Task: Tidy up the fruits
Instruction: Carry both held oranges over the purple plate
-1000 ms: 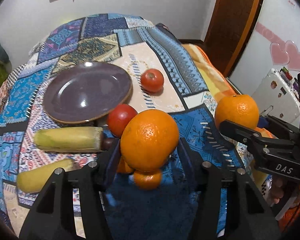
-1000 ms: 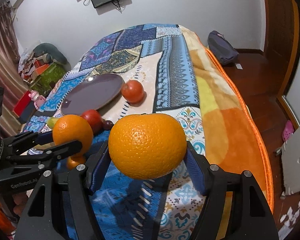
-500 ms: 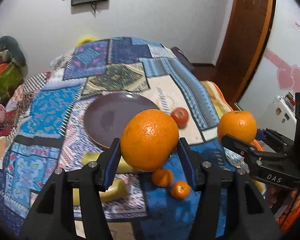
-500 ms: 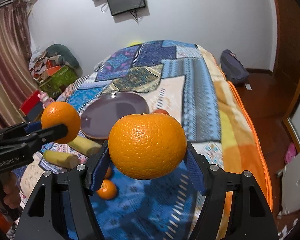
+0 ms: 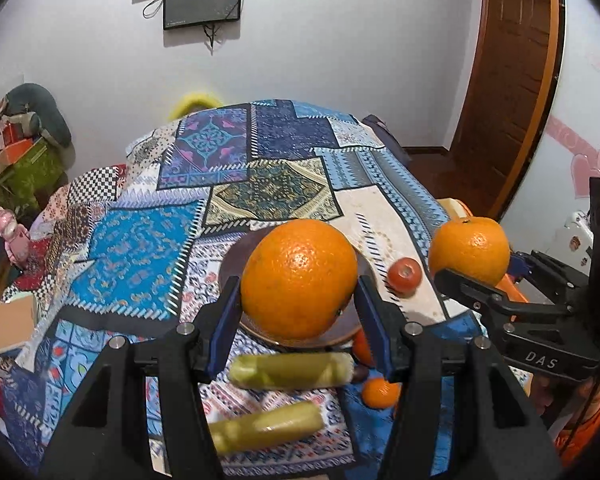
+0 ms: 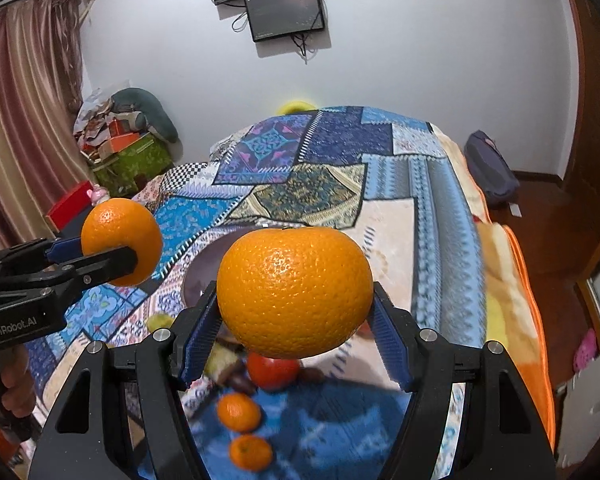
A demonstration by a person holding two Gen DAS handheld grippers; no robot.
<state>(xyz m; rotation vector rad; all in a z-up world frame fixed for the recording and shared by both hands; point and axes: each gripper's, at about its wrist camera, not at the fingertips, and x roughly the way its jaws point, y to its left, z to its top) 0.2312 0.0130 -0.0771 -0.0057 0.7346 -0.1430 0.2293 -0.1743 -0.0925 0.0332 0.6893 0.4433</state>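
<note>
My left gripper (image 5: 298, 316) is shut on a large orange (image 5: 299, 279), held above the bed. My right gripper (image 6: 294, 320) is shut on a second large orange (image 6: 294, 292); that orange also shows in the left wrist view (image 5: 469, 250), and the left one in the right wrist view (image 6: 120, 240). A dark purple plate (image 5: 236, 256) lies below and behind the left orange, mostly hidden. On the quilt lie a tomato (image 5: 405, 276), another tomato (image 6: 272, 372), two small mandarins (image 6: 239, 411) (image 6: 251, 452) and two yellow-green bananas (image 5: 290, 370) (image 5: 268, 426).
The patchwork quilt (image 5: 148, 240) covers the bed. An orange blanket edge (image 6: 528, 300) runs along the right side. Cluttered boxes (image 6: 128, 148) stand at the far left by a curtain. A bag (image 6: 490, 172) lies on the floor; a wooden door (image 5: 512, 80) is at the right.
Both grippers have risen and drawn back with their oranges still held. The plate and the loose fruit now look smaller and lower in both views.
</note>
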